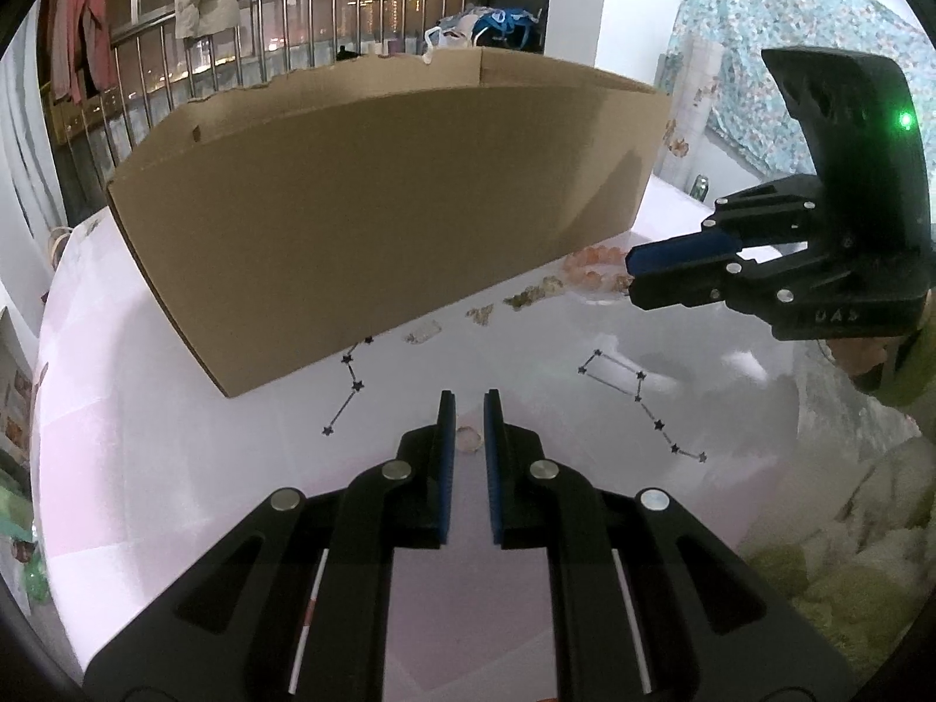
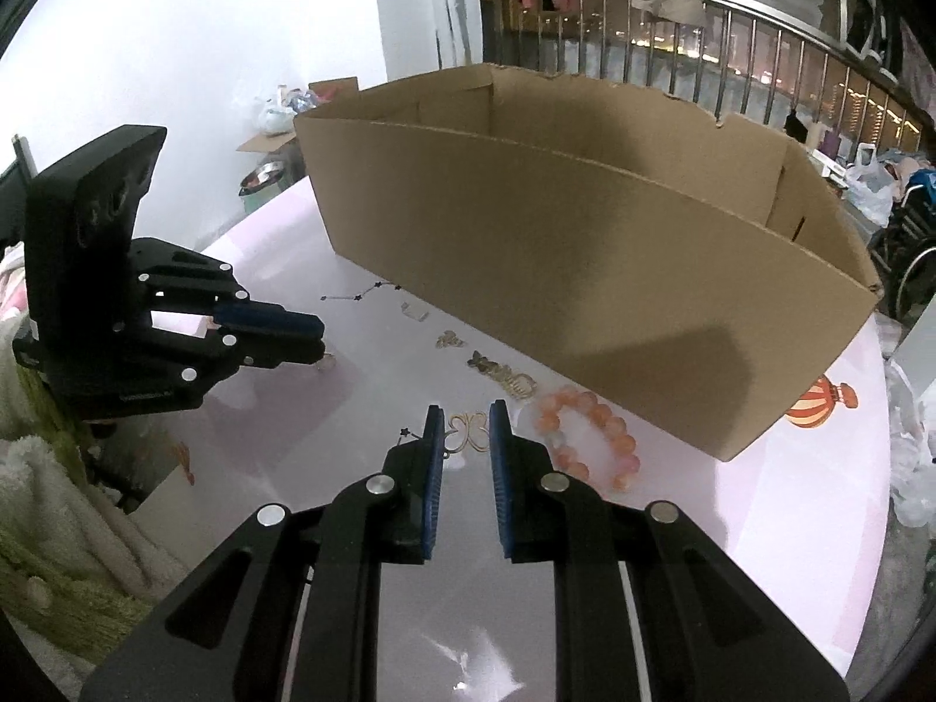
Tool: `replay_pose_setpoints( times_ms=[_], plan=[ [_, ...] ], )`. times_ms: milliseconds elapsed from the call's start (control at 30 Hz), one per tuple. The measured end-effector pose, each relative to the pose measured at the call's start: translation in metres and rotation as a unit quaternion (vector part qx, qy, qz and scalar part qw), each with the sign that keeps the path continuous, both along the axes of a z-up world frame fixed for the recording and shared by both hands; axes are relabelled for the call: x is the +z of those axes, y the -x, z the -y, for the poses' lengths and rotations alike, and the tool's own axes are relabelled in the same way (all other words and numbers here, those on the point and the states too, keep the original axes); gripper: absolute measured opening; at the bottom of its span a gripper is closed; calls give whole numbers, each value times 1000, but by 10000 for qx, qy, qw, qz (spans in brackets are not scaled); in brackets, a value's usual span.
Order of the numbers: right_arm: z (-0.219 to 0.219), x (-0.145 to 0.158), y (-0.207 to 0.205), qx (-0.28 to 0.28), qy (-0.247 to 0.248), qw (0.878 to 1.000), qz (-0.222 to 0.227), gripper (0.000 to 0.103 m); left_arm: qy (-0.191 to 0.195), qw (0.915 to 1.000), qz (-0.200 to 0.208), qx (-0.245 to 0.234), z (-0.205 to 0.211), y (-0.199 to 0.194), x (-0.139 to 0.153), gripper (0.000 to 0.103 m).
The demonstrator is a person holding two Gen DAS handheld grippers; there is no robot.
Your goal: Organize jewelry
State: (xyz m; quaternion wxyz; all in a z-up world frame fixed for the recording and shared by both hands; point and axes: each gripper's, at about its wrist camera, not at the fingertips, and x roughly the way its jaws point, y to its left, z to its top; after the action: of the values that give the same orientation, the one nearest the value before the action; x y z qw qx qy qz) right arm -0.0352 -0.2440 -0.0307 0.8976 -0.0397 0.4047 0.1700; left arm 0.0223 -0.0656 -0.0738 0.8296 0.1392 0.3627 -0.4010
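Observation:
My left gripper [image 1: 469,403] is shut on a small pale pink piece [image 1: 470,439], pinched between its blue pads a little above the table. In the right wrist view it [image 2: 319,339] hovers at the left with the pink bit at its tip. My right gripper [image 2: 466,415] is shut on a thin gold butterfly-shaped piece [image 2: 468,436] that spans the narrow gap between its pads. An orange bead bracelet [image 2: 608,424] lies just right of it on the table. Several small gold and clear pieces [image 2: 509,377] lie in a row along the front wall of an open cardboard box [image 2: 585,245].
The long cardboard box [image 1: 380,205] takes up the far half of the pink-white table [image 1: 731,409], which is printed with constellations. Fuzzy green and white fabric [image 2: 58,526] bunches at the near edge. Beyond the table are a metal railing [image 1: 263,29], hanging clothes and bags.

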Motion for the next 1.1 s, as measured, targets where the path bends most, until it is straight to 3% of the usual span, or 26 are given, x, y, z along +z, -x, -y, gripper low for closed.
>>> replay_pose_setpoints(
  times_ms=[233, 400, 700, 967, 1100],
  plan=[
    [6, 9, 7, -130, -114, 9998, 91, 16, 218, 9997, 103, -104, 0, 4, 15, 7],
    [9, 18, 11, -210, -155, 9994, 223, 16, 516, 9985, -39, -184, -1, -2, 29, 7],
    [27, 59, 10, -194, -706, 9951, 663, 16, 881, 9957, 164, -234, -7, -11, 68, 7],
    [53, 110, -16, -133, -894, 9885, 1215, 16, 1079, 9920, 562, -332, 3, -31, 114, 7],
    [63, 112, -38, -80, -936, 9886, 1173, 16, 1162, 9921, 399, -258, 14, -58, 123, 7]
  ],
)
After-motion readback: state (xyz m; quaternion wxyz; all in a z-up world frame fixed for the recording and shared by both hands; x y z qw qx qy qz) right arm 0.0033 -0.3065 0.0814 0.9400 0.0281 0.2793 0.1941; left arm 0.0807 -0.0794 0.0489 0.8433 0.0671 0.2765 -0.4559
